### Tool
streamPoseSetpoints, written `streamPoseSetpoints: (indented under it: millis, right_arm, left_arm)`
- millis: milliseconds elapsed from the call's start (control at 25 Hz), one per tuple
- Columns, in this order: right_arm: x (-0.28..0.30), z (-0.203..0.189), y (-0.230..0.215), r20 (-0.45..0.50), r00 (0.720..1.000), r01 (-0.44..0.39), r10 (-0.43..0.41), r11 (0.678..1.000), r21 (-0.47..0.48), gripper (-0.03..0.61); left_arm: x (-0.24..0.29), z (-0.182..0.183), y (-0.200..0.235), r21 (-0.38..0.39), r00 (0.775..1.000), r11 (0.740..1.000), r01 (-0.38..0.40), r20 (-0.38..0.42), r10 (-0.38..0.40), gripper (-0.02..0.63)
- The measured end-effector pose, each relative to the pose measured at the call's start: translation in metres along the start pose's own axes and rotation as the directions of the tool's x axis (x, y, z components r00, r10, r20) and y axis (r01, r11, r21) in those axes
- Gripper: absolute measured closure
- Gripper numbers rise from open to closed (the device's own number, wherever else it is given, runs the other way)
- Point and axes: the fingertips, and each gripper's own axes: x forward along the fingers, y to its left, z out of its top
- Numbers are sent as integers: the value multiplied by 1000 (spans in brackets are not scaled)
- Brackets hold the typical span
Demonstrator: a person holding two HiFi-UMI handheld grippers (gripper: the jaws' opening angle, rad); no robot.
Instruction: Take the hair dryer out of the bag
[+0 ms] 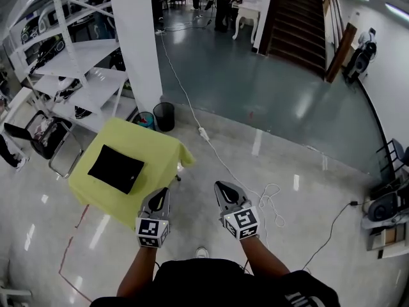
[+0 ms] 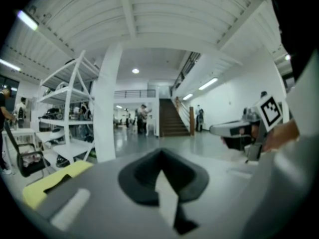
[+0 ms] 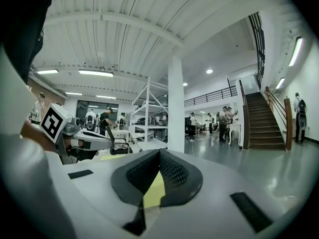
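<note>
Since neither gripper has reached the table point(image 1: 156, 147), I judge the job not yet begun; the black bag point(image 1: 115, 168) lies flat on its yellow-green cloth, untouched; my left gripper point(image 1: 161, 197) and right gripper point(image 1: 225, 192) both have their jaws together on nothing; the hair dryer is nowhere visible, presumably inside the bag.

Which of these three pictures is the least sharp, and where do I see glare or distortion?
Left gripper view: softest; the left gripper is blurred close up. Right gripper view: sharper, the right gripper shows its pad mesh. Head view: lamp glare streaks on the glossy floor. Both gripper views: black corners, fisheye bending.
</note>
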Motion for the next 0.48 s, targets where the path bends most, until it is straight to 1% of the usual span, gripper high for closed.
streamPoseSetpoints:
  millis: [240,480]
  right_arm:
    - [23,-8,-1,-12,999,-31,31,999,16,572]
    - [65,-1,-6,-12,999,-48,48,999,2,572]
  left_arm:
    - [9,-4,15,-4,999,1000,-28,-20,27,607]
    - [28,-3,49,-15,998,998,-57,-13,57,607]
